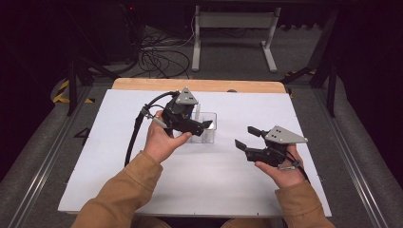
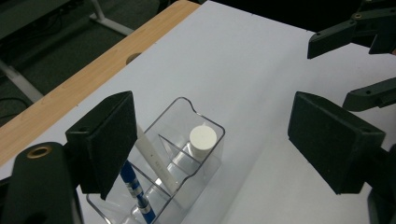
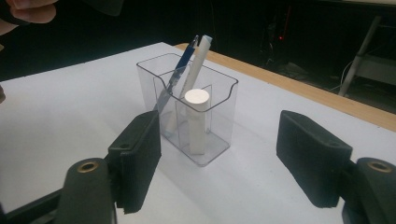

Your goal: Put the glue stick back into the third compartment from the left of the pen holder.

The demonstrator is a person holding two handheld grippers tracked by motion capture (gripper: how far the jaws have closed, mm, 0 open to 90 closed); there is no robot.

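Note:
A clear plastic organizer [image 1: 207, 129] with several compartments stands mid-table on the white mat [image 1: 119, 156]. In the left gripper view the organizer [image 2: 187, 103] holds a short white cylinder [image 2: 202, 137], a blue pen [image 2: 135, 186] and a white pen [image 2: 154, 156], both pens leaning. My left gripper [image 1: 203, 125] hovers just over its left side, open [image 2: 212, 100], nothing between the jaws. My right gripper [image 1: 245, 137] sits to the organizer's right, open [image 3: 217, 126] and empty, facing the organizer [image 3: 219, 116], the cylinder [image 3: 196, 97] and the pens [image 3: 184, 58].
The mat lies on a wooden table whose far edge [image 1: 199, 85] has a small hole [image 1: 232, 90]. Behind the table a white desk frame [image 1: 233, 28] and loose cables [image 1: 157, 57] are on the floor. The left gripper's black cable [image 1: 133, 137] trails beside the forearm.

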